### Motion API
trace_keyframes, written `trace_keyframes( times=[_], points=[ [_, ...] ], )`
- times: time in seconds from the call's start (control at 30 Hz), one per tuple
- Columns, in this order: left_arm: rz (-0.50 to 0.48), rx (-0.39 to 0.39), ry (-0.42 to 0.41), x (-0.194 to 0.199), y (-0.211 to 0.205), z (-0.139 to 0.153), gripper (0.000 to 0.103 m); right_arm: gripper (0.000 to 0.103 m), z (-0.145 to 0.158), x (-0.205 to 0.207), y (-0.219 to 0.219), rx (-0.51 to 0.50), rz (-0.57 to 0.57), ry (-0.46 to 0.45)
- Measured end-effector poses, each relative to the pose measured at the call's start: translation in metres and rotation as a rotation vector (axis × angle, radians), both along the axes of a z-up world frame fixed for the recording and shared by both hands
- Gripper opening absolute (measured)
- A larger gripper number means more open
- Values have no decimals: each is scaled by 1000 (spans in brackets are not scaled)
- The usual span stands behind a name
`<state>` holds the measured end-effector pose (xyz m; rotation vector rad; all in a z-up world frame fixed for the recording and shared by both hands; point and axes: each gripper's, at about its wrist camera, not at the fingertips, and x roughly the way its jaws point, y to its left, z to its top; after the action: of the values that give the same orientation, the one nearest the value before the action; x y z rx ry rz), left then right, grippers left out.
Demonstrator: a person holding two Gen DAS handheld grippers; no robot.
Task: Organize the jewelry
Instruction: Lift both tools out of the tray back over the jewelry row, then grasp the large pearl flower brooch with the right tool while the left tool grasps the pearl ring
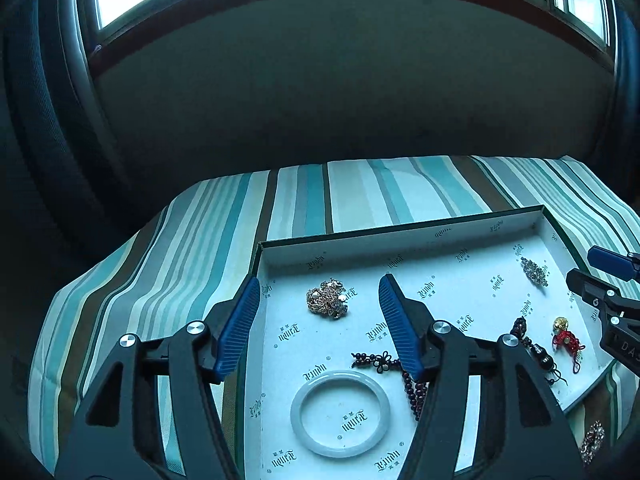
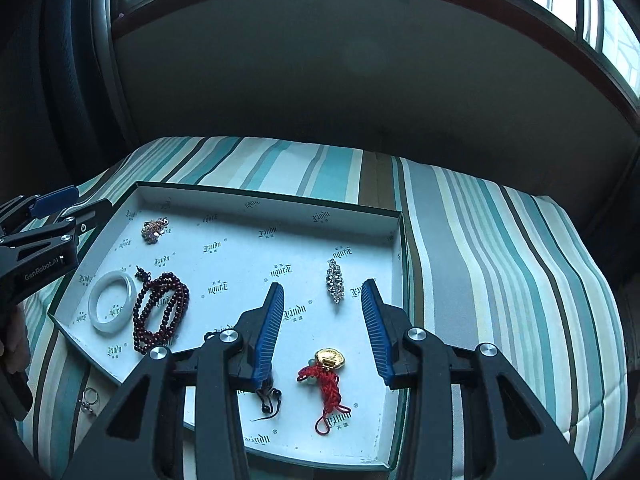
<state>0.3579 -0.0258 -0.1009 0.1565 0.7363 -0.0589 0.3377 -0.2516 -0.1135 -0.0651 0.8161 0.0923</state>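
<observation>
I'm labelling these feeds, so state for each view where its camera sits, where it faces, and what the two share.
Left wrist: on the left gripper, angled down at the box's left part; right gripper at the right edge.
Right wrist: on the right gripper, angled down at the box's right part; left gripper at the left edge.
Shared: white bangle, red bead strand, silver brooch, red tassel charm.

open left gripper (image 1: pixel 320 312), gold brooch (image 1: pixel 327 298), white bangle (image 1: pixel 340 413)
</observation>
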Motion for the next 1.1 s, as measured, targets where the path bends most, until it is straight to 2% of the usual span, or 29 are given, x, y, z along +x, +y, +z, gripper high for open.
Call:
trace_keyframes(
  times=[0.27, 0.63, 1.1],
  points=[
    [-10, -15, 0, -54, 7, 9, 62, 41, 2, -50, -3, -5, 11, 23],
    [-6, -37, 57, -116, 14, -5, 62, 41, -14, -102, -5, -10, 11, 93],
    [8, -22, 136, -157, 22, -32, 62, 41, -44, -138, -8, -3, -3, 175]
  ],
)
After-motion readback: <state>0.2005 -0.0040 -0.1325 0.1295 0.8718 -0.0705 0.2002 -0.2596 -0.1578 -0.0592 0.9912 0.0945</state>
